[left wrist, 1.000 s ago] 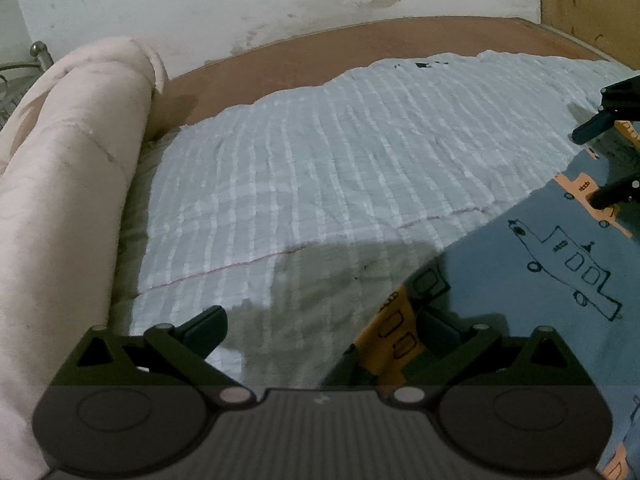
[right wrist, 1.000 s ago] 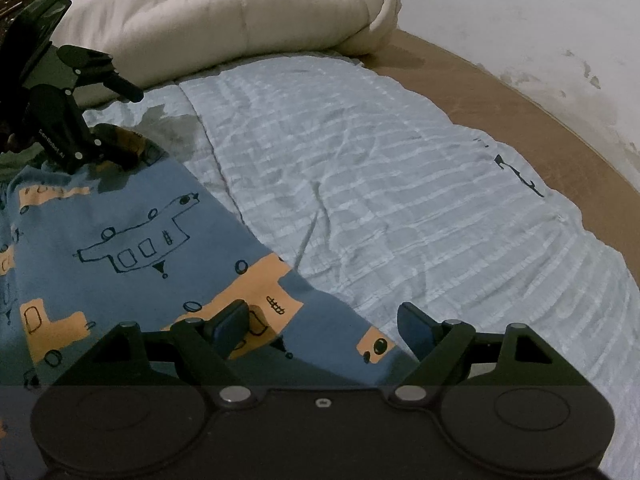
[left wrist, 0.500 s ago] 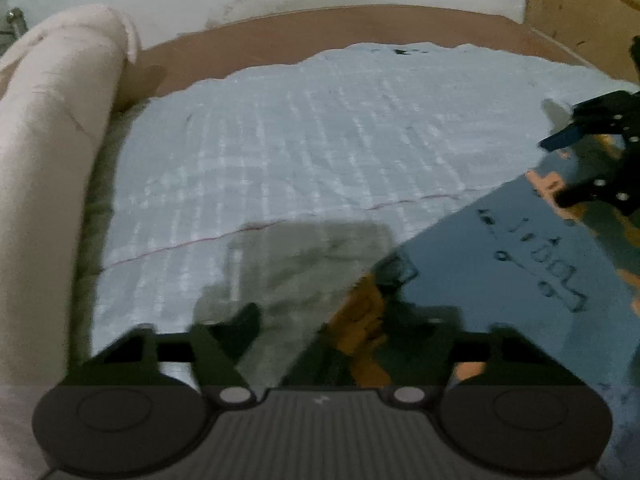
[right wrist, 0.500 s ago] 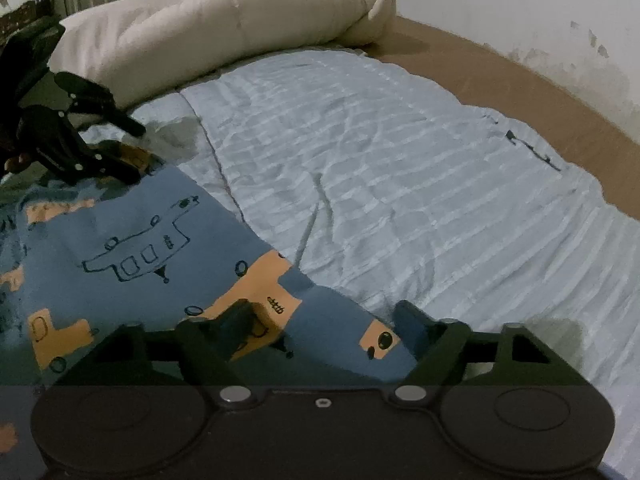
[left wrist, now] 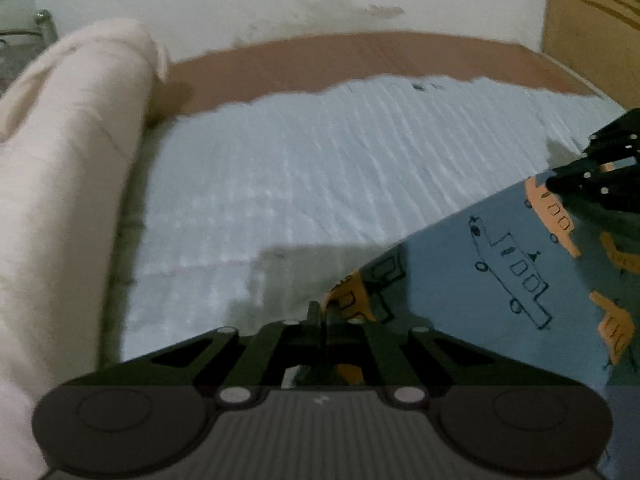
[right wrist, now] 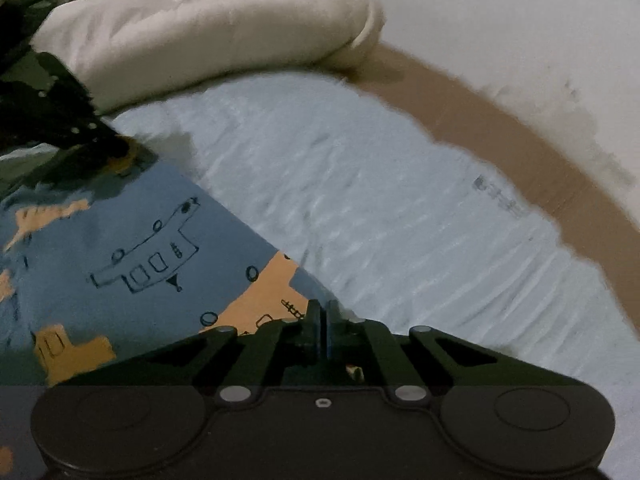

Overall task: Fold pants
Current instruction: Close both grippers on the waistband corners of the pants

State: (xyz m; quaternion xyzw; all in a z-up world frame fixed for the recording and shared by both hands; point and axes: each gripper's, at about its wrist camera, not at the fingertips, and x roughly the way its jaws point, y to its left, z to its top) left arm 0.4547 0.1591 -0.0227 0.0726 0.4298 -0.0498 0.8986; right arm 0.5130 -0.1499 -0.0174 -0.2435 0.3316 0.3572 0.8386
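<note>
The pants (left wrist: pixel 472 276) are blue with orange vehicles and black line drawings, and lie on a pale blue striped bedsheet (left wrist: pixel 320 184). My left gripper (left wrist: pixel 323 312) is shut on one corner of the pants' edge. My right gripper (right wrist: pixel 323 316) is shut on the other corner of the same edge (right wrist: pixel 264 300). The edge is stretched straight between the two grippers and lifted a little off the sheet. Each gripper shows in the other's view: the right one at the far right (left wrist: pixel 592 172), the left one at the far left (right wrist: pixel 68 120).
A rolled cream duvet (left wrist: pixel 68 184) lies along the bed's side; it also shows in the right wrist view (right wrist: pixel 208 28). Brown mattress (left wrist: pixel 360 60) shows beyond the sheet, with a stained white wall (left wrist: pixel 280 0) behind it. A wooden panel (left wrist: pixel 592 20) stands at the far right.
Both grippers went from open around the pants' edge to shut on it. The edge is now pulled taut and raised, and both views are blurred by motion.
</note>
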